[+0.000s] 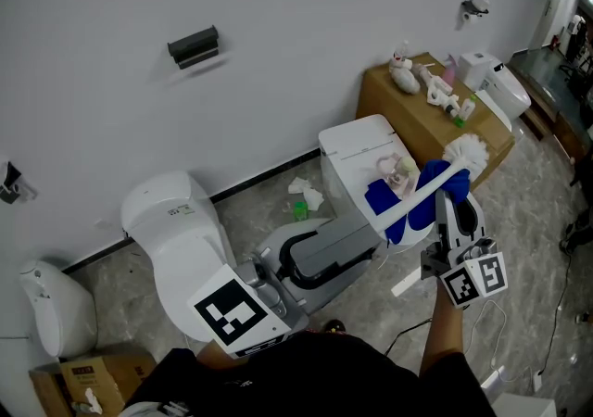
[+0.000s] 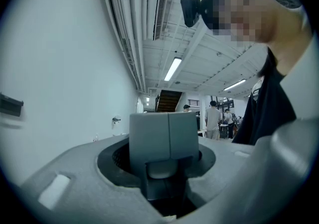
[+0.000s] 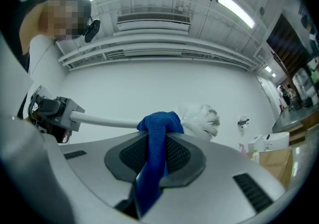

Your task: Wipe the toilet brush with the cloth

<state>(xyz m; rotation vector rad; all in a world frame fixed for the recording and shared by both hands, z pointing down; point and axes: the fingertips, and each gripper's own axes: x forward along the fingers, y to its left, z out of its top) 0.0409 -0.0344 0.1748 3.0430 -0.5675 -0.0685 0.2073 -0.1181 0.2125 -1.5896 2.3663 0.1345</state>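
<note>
1. The toilet brush (image 1: 468, 154) rests on nothing. It is held in the air over the near corner of a white fixture (image 1: 357, 151). In the head view its long axis climbs from lower left to upper right.
2. The left gripper (image 3: 67, 116) is clamped on the butt end of the handle (image 3: 107, 120), as the right gripper view shows. Its own view shows only two grey jaw faces side by side, and the handle is probably hidden behind them.
3. The right gripper (image 1: 454, 197) has its jaws pinched on the blue cloth (image 3: 158, 128). The cloth folds over the handle just behind the bristle head (image 3: 202, 121).
4. Governing relation: the right gripper meets the handle crosswise. The bristles lie just beside the cloth on one side, and the bare handle runs toward the left gripper on the other.
5. Judgement: the wiping stroke should run along that axis, with the right hand travelling and the left anchoring.
</note>
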